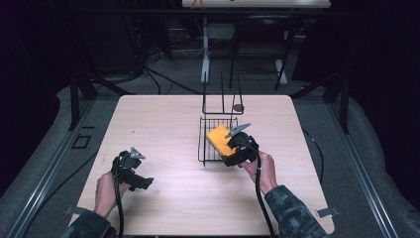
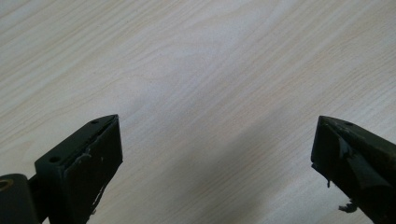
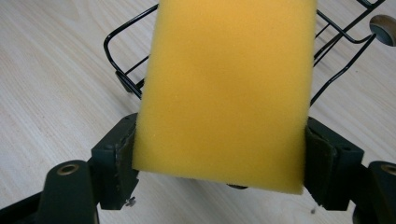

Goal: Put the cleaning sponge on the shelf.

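A yellow sponge (image 1: pixel 220 139) hangs over the front part of a black wire rack (image 1: pixel 208 133) in the middle of the table. My right gripper (image 1: pixel 233 155) is shut on the sponge's near end. In the right gripper view the sponge (image 3: pixel 229 88) spans the gap between both jaws, which press on its two sides, and the wire rack (image 3: pixel 122 74) lies beneath and behind it. My left gripper (image 1: pixel 140 183) rests low over bare wood at the front left, held in a hand. In the left gripper view its jaws stand wide apart with only wood grain between them, so my left gripper (image 2: pixel 215 154) is open.
The pale wooden table (image 1: pixel 163 124) is bare around the rack. The rack's tall wire back (image 1: pixel 221 96) rises at its far side, with a small round dark foot (image 1: pixel 238 107) beside it. Dark floor, cables and stand legs surround the table.
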### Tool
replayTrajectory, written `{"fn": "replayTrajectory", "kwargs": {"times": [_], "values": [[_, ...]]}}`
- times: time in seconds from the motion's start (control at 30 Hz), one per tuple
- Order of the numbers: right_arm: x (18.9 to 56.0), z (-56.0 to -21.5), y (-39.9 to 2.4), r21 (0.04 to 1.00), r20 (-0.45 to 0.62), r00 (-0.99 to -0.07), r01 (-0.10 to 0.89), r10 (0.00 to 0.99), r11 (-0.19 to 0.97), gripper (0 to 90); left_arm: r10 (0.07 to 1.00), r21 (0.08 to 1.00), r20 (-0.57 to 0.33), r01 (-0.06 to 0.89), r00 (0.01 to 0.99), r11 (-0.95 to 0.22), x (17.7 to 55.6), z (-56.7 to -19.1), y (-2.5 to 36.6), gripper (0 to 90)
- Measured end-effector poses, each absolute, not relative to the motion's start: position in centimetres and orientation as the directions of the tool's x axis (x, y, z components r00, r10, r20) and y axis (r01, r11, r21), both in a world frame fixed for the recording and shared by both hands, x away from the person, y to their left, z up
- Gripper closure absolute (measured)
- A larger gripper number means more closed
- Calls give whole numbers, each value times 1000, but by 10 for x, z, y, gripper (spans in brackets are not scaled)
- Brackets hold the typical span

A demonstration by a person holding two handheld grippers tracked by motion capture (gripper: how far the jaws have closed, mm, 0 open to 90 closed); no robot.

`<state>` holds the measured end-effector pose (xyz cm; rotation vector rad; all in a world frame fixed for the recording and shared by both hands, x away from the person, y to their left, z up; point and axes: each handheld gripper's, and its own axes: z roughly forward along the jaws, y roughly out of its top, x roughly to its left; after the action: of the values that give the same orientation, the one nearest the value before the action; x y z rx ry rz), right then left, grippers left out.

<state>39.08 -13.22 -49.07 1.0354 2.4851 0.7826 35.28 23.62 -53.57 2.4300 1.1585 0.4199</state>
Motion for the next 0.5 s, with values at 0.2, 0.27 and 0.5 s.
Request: {"fn": "replayTrajectory", "kwargs": {"times": [0.2, 0.27, 0.5], "values": [[395, -494, -128, 601, -92, -680, 545, 727, 585, 235, 786, 485, 91, 663, 611, -571, 353, -536, 236, 25], [396, -495, -127, 598, -92, -682, 545, 725, 588, 234, 786, 484, 92, 663, 611, -571, 353, -536, 236, 26], [401, -498, -125, 596, -82, -695, 540, 714, 594, 235, 782, 479, 94, 661, 616, -578, 352, -536, 235, 27]]}}
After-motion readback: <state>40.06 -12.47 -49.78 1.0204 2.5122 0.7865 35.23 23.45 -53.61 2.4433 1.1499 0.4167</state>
